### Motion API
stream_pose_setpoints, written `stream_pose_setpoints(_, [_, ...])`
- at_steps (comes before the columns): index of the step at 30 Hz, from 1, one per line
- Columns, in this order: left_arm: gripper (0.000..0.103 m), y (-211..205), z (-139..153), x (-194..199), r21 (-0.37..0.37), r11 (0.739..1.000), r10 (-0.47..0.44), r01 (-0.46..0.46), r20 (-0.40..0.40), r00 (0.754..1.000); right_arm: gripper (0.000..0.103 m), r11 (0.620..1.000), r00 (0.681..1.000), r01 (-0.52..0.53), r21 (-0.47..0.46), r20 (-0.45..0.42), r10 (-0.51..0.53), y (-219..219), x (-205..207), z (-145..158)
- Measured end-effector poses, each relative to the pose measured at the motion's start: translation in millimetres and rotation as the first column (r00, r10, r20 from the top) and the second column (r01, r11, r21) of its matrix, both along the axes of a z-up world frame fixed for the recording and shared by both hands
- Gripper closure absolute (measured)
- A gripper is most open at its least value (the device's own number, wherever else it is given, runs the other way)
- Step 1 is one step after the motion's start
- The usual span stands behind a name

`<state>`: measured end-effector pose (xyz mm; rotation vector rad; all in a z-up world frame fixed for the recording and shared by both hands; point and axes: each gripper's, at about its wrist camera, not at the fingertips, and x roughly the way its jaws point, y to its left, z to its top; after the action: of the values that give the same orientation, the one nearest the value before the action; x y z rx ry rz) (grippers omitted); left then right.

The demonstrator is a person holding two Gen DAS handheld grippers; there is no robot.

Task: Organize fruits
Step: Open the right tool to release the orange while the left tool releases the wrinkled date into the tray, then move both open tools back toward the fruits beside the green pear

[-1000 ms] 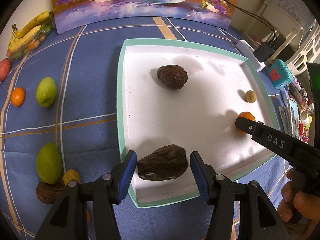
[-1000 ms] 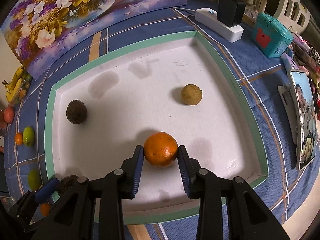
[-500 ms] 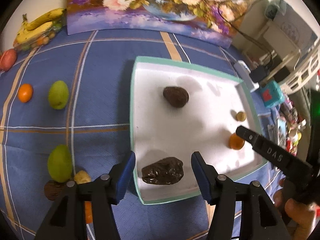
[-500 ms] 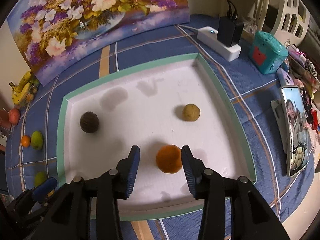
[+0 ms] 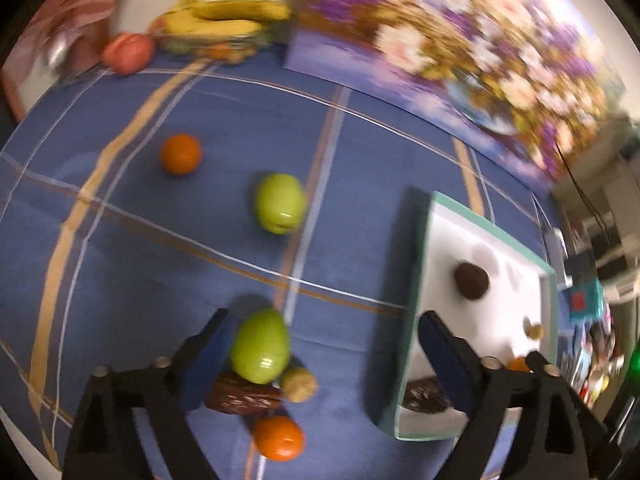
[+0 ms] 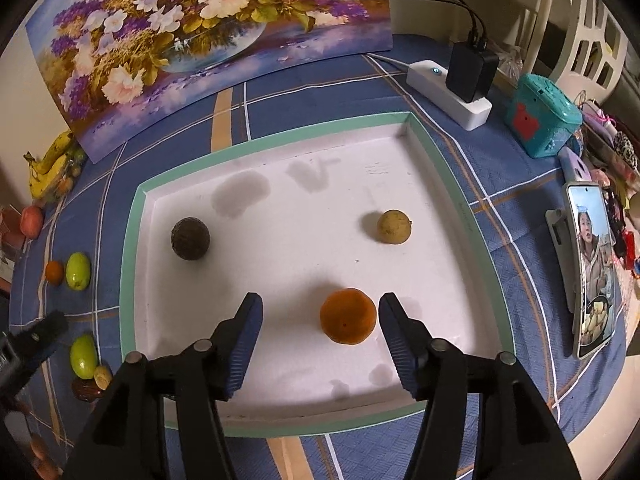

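While both grippers stand with their fingers spread wide and nothing between the pads, the fruits lie split between a shallow white tray with a mint-green rim and the blue plaid tablecloth beside it. The right gripper hovers over the near part of the tray, and a round orange sits on the tray floor between its blue-padded fingers, closer to the right-hand one and touching neither. Farther in, a dark brown wrinkled round fruit rests toward the tray's left side, and a small yellowish-tan round fruit rests toward its right, both well apart from the orange.

The left gripper hangs over the cloth just left of the tray, in a blurred view. A green oval fruit lies just beside its left finger, next to a dark brown wrinkled oblong fruit and a small tan fruit, with a small orange fruit just beside them. Another green oval fruit and a second small orange fruit lie farther out on the cloth, well apart. Another dark glossy fruit shows in the tray's near corner, partly hidden by the left gripper's right finger.

Along the far edge, a bunch of yellow bananas and a reddish round fruit sit near a floral painting. A white power strip, a teal toy box and a phone on a stand lie right of the tray.
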<state>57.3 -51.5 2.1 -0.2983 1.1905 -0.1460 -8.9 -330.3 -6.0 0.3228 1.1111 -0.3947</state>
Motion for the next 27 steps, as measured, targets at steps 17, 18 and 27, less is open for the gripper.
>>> stream_pose_setpoints(17, [0.0, 64.9, 18.9, 2.1, 0.062, 0.989, 0.127, -0.134, 0.113, 0.985, 0.016, 0.998, 0.995, -0.07, -0.011, 0.07, 0.07, 34.1, 8.6, 2.0])
stream_pose_setpoints(18, [0.0, 66.5, 20.0, 1.5, 0.055, 0.99, 0.125, -0.132, 0.12, 0.985, 0.016, 0.997, 0.993, -0.079, -0.014, 0.083, 0.08, 38.5, 9.1, 3.2])
stream_pose_setpoints(27, [0.0, 84.5, 31.2, -3.1, -0.056, 0.993, 0.112, -0.104, 0.162, 0.98, 0.016, 0.983, 0.967, -0.185, -0.017, 0.178, 0.185, 84.3, 18.8, 16.7])
